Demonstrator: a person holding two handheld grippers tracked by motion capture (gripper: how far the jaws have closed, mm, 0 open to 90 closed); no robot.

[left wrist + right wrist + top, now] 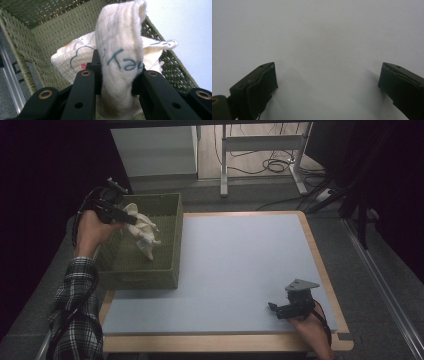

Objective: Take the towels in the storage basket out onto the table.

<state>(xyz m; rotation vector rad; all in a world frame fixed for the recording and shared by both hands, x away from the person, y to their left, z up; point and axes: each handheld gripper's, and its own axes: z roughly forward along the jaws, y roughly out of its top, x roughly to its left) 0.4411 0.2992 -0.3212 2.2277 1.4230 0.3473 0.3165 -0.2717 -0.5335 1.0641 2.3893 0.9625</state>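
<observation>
A cream cloth (141, 230) with blue stitched writing hangs over the green woven basket (170, 207) at the table's left. My left gripper (131, 219) is shut on the cloth and holds it above the basket floor. In the left gripper view the cloth (120, 50) stands bunched between the two black jaws of my left gripper (116, 75), with the basket wall (37, 42) behind. My right gripper (273, 308) rests low at the table's front right, jaws wide apart. In the right gripper view nothing lies between the jaws of my right gripper (328, 82), just pale mat.
A pale blue mat (240, 265) covers the wooden table (220, 342). The basket stands at the mat's left edge. Behind the table are desk legs and cables (270, 165) on the floor. A metal rail (385, 285) runs along the right.
</observation>
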